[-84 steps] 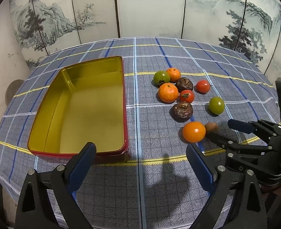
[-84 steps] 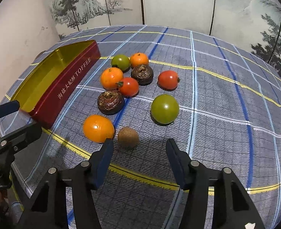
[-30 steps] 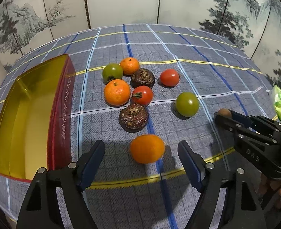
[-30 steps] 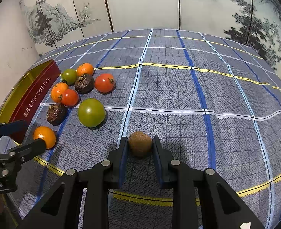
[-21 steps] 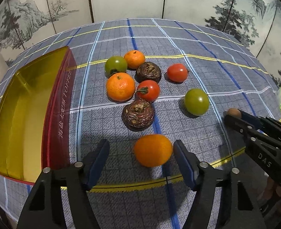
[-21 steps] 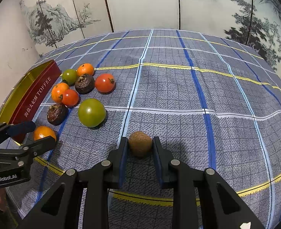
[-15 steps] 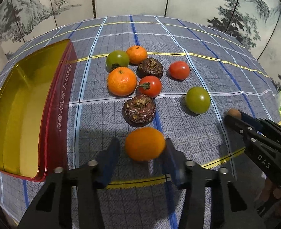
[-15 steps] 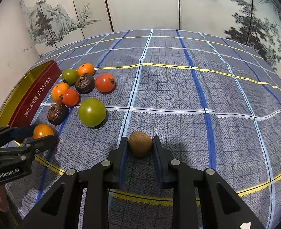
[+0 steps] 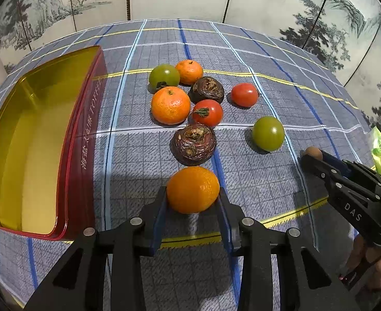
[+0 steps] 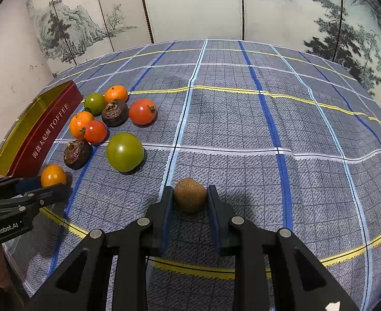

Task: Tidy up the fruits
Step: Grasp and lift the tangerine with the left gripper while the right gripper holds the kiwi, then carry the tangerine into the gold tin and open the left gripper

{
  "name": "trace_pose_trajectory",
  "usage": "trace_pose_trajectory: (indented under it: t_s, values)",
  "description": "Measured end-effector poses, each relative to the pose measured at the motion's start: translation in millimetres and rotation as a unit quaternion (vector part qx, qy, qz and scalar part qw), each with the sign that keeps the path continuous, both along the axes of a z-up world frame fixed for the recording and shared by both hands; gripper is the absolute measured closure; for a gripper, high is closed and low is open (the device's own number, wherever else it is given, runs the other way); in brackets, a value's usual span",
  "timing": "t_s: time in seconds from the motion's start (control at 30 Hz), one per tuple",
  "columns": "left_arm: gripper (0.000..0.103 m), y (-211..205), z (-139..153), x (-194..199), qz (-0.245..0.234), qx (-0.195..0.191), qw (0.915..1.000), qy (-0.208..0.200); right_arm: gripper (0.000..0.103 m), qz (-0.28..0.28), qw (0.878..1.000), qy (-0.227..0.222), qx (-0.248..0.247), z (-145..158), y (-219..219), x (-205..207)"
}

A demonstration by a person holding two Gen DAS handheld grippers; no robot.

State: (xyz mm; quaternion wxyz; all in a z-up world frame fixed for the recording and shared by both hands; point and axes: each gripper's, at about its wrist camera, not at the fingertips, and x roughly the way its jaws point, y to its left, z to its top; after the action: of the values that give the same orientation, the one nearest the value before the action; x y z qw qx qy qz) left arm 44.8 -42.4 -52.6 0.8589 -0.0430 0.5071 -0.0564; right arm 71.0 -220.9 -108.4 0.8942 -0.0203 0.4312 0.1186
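Tin (image 9: 42, 140) sits on the left of the tablecloth (image 9: 255, 59), fruit cluster (image 9: 190, 98) to its right mid-table, one orange (image 9: 192, 189) nearest between the left gripper (image 9: 192, 202) pads, kiwi (image 10: 189, 194) further right between the right gripper (image 10: 189, 202) pads.

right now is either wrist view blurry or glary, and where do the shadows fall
Left wrist view: sharp, edges bent by the fisheye, a gold sheen inside the tin, a dark shadow on the cloth beside it. Right wrist view: also sharp, soft shadow under the brown fruit.
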Motion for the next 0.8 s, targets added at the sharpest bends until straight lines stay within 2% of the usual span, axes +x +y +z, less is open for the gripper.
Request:
trace_pose_trajectory:
  t_s: [0.2, 0.5, 0.67, 0.8]
  values:
    - [0.066, 4, 5, -2, -0.002, 0.0, 1.0, -0.002, 0.079, 0.0, 1.0, 0.0, 0.0, 0, 1, 0]
    - [0.066, 18, 43, -8, 0.0, 0.0, 0.9989, -0.046, 0.079, 0.0, 1.0, 0.0, -0.003, 0, 1, -1]
    - [0.066, 49, 64, -4, 0.027, 0.008, 0.997, -0.072, 0.079, -0.001, 1.0, 0.0, -0.006, 0, 2, 0]
    - [0.066, 84, 66, 0, 0.063, 0.029, 0.9948, -0.074, 0.079, -0.001, 1.0, 0.001, -0.008, 0, 3, 0]
